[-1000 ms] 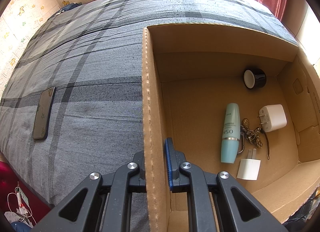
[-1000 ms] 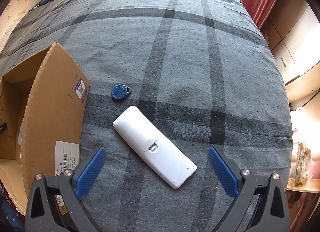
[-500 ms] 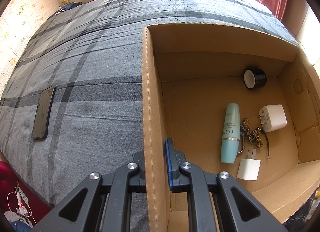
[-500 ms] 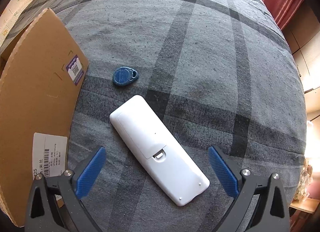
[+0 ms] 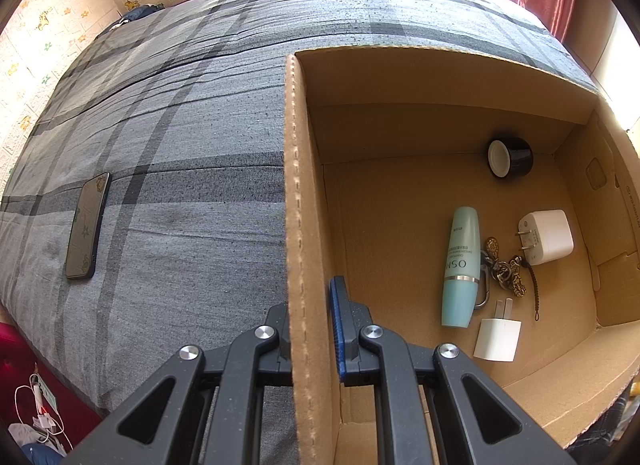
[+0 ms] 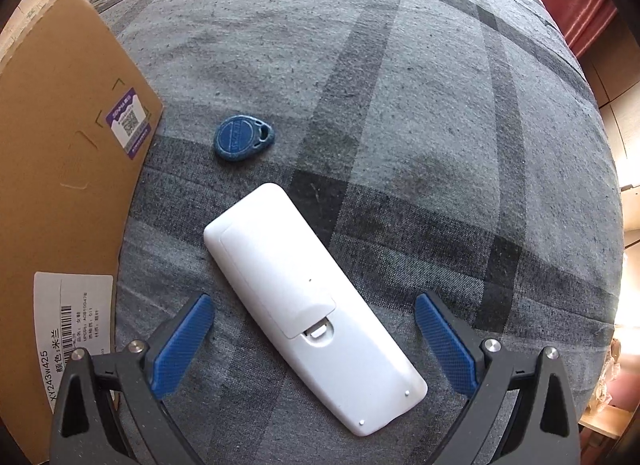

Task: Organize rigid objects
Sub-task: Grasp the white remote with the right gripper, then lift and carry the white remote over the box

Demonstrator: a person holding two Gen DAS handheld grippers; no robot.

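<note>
My left gripper (image 5: 310, 329) is shut on the left wall of the open cardboard box (image 5: 298, 185), one finger on each side. Inside the box lie a teal bottle (image 5: 461, 261), a key bunch (image 5: 505, 271), two white chargers (image 5: 546, 236) (image 5: 497, 339) and a black jar (image 5: 510, 157). My right gripper (image 6: 314, 341) is open and low over a white remote (image 6: 312, 303) that lies face down and diagonal on the bed, between the blue pads (image 6: 182, 339). A blue key fob (image 6: 243, 137) lies just beyond it.
A dark phone (image 5: 87, 227) lies on the grey plaid bedspread (image 5: 180, 125) left of the box. The box's outer wall (image 6: 60, 185) stands close on the left in the right wrist view. The bed's edge and a cupboard are at the right.
My right gripper has come down and forward toward the remote, which now sits between the open fingers. The left gripper and the box have not moved.
</note>
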